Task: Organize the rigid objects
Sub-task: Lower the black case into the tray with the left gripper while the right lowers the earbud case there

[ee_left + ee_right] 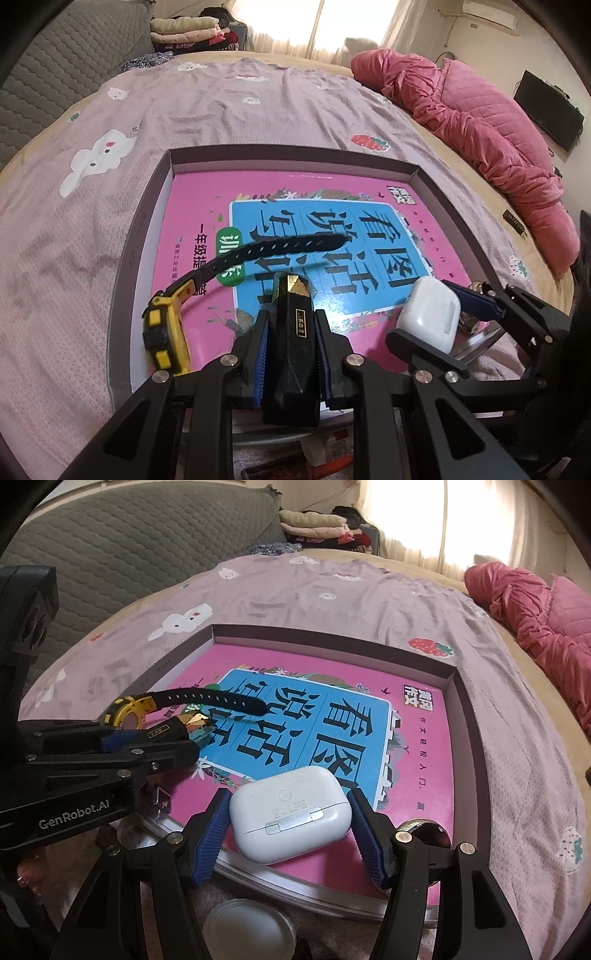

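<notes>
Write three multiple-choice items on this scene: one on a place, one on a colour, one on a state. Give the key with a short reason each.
1. Where does the yellow watch lie?
A. on the pink book inside the shallow box
B. on the red quilt
C. on the bedsheet outside the box

2. What colour is the earbud case?
A. black
B. white
C. yellow

3. How does the left gripper stand?
A. wide open over nothing
B. shut on the black faceted object
C. shut on the watch strap

Key:
1 A: the watch sits at the left edge of the pink book, within the walls of the shallow box.
2 B: the case is plain white between the pads of the right gripper.
3 B: both blue pads press the sides of the black faceted object, whose gold tip pokes out ahead.
</notes>
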The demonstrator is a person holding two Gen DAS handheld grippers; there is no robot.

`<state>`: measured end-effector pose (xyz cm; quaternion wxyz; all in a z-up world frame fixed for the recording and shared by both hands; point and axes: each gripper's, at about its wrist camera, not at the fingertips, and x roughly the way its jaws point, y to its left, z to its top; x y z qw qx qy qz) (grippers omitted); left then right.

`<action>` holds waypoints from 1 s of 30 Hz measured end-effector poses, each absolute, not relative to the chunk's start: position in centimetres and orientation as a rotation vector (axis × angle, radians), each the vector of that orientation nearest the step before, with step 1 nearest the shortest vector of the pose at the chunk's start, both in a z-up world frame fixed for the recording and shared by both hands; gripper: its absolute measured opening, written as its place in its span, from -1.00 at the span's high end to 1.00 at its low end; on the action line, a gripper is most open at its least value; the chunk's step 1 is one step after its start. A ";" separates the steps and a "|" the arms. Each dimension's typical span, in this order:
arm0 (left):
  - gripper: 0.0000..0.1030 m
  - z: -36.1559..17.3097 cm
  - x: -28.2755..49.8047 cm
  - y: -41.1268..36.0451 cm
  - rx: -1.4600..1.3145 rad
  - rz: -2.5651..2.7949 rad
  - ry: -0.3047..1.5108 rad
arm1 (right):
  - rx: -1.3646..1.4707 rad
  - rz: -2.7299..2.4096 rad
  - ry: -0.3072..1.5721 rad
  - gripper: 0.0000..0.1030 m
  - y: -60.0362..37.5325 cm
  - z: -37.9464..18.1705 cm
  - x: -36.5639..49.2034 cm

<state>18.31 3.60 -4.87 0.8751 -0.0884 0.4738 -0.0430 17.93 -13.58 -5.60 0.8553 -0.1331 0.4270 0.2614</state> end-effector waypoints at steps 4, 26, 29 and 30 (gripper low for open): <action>0.56 -5.0 18.4 3.7 -0.185 -0.087 0.991 | -0.283 0.551 0.900 -0.27 -13.6 -5.7 18.0; 0.56 -4.9 18.4 3.7 -0.185 -0.087 0.992 | -0.283 0.548 0.900 -0.27 -13.5 -5.8 18.0; 0.56 -5.0 18.3 3.7 -0.184 -0.087 0.992 | -0.283 0.547 0.898 -0.29 -13.5 -5.8 18.0; 0.56 -5.0 18.3 3.7 -0.183 -0.087 0.991 | -0.284 0.545 0.897 -0.29 -13.5 -5.8 18.0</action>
